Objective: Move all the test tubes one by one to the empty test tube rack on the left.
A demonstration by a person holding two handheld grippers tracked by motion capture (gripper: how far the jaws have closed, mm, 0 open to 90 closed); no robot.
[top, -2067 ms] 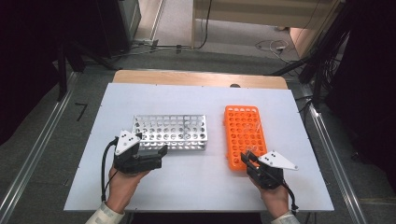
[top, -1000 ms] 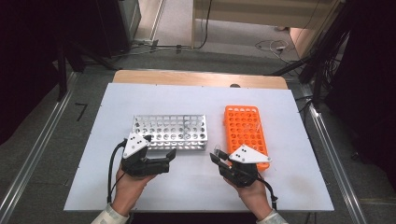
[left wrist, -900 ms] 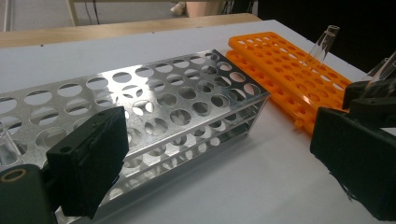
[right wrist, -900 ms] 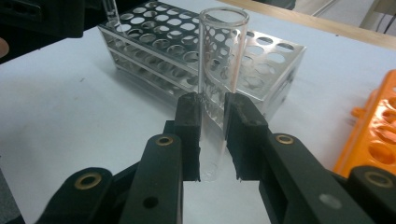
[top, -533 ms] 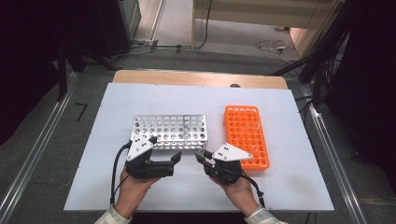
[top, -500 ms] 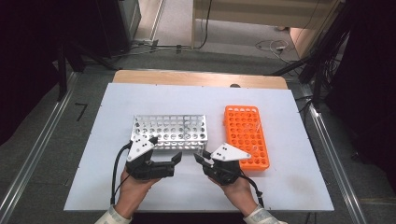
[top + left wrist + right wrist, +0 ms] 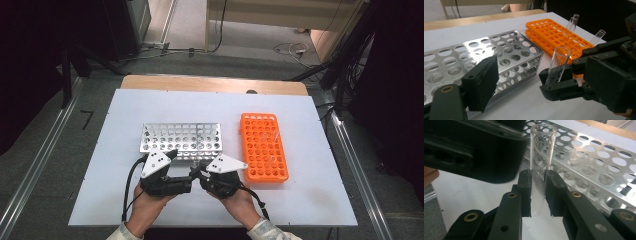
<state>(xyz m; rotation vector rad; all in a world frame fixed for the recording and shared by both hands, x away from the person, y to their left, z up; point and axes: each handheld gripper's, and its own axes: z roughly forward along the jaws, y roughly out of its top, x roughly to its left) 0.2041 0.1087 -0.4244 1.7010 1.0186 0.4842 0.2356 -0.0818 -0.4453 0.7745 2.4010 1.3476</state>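
The right gripper [image 7: 538,195] clamps a clear glass test tube [image 7: 541,167] upright just in front of the perforated metal rack [image 7: 181,140] — beside the orange plastic rack [image 7: 263,145] — while the left gripper [image 7: 187,184], jaws apart and just closing, faces it, holding nothing.

High view: fixed overhead, looks forward and down on the whole table [image 7: 300,107], far off. Left gripper view: low, close, faces across the metal rack [image 7: 481,56] toward the orange rack [image 7: 554,32]. Right gripper view: very close, faces the metal rack. All three share the metal rack and the glass tube [image 7: 541,167].
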